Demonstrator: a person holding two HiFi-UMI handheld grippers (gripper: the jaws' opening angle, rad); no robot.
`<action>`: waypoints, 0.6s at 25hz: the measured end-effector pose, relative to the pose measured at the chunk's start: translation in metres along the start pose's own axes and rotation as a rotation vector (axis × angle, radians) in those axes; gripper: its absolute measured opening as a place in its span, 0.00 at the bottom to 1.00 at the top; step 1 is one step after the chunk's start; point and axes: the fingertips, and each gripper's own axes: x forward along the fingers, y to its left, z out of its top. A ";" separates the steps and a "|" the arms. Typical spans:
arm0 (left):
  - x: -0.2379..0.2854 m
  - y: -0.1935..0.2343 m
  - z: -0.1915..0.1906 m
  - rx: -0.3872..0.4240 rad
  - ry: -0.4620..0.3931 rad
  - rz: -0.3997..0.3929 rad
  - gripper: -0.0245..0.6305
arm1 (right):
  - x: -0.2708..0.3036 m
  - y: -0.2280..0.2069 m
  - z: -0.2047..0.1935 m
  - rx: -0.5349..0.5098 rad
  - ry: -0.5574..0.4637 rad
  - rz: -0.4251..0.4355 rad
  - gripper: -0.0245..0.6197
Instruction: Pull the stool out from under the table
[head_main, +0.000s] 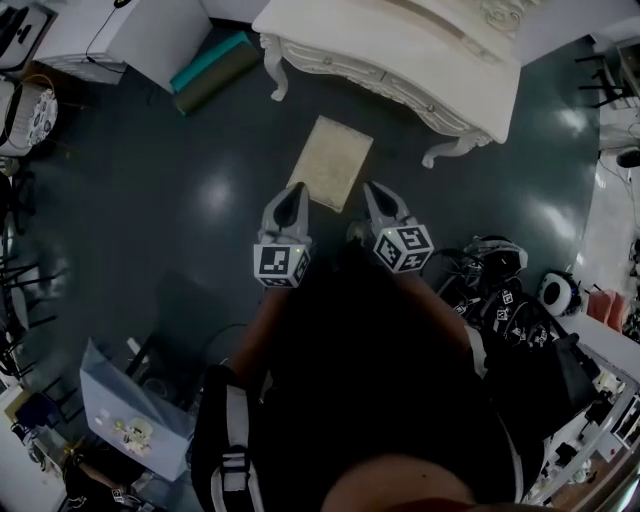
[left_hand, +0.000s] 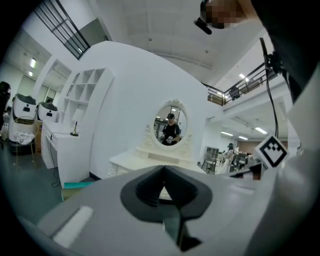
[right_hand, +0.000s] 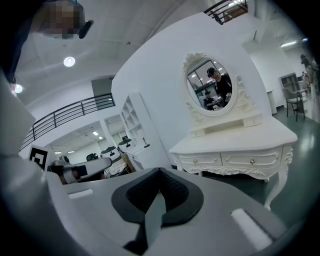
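- Both claws are shut and empty. The left gripper (head_main: 295, 196) and right gripper (head_main: 378, 196) sit side by side over the near end of the stool (head_main: 332, 162). My guess is the pulling's done, so there's nothing left to grab.
- The stool stands on open floor just in front of the table (head_main: 400, 60), clear of its legs.
- Its long axis runs from the person toward the table, tipped slightly right, with a short end facing the table.

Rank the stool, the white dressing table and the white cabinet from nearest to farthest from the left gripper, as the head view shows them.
Measured from the left gripper:
1. The stool, just ahead of it and slightly to the right.
2. The dressing table, beyond the stool.
3. The white cabinet, far ahead on the left.
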 end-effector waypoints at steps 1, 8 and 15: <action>0.001 -0.002 0.004 0.010 -0.007 -0.002 0.05 | 0.000 0.002 0.001 -0.007 0.002 0.011 0.04; -0.003 -0.016 0.013 0.037 -0.029 -0.015 0.05 | -0.005 0.009 0.010 -0.019 -0.018 0.042 0.04; 0.002 -0.019 0.014 0.028 -0.027 -0.025 0.05 | -0.011 -0.005 0.017 -0.015 -0.028 0.014 0.04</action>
